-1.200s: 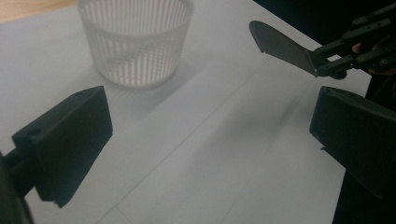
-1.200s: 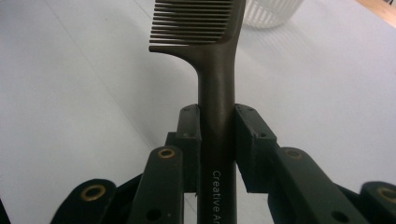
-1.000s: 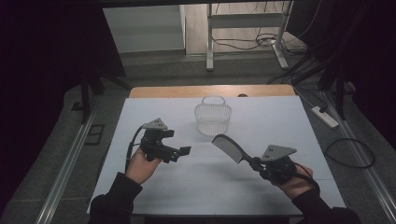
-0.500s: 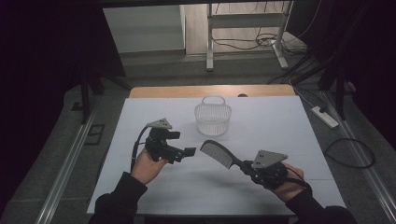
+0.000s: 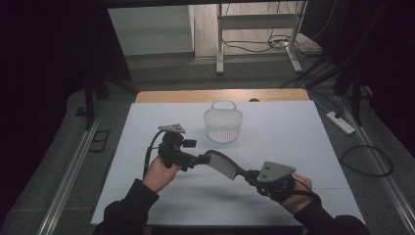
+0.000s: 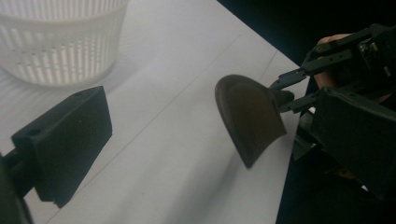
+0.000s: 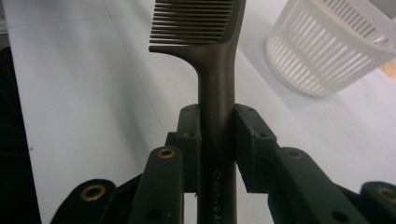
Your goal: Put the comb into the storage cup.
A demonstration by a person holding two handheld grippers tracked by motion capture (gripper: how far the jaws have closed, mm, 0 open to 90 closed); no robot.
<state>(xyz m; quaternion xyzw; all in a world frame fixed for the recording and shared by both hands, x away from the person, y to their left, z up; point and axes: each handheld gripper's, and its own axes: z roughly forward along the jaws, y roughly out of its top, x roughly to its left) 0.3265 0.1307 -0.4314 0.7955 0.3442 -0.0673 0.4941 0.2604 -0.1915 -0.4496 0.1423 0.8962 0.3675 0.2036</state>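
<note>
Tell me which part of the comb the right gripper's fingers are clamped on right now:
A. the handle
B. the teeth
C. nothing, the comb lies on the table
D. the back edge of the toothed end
A. In the right gripper view the right gripper has its fingers pressed on both sides of the comb at its handle, with the teeth sticking out beyond them, off the table.

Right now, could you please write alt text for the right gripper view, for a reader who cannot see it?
The right gripper clamps the handle of a dark comb between its two black fingers, teeth pointing left. Behind, a white slatted basket stands at upper right on the white table.
</note>
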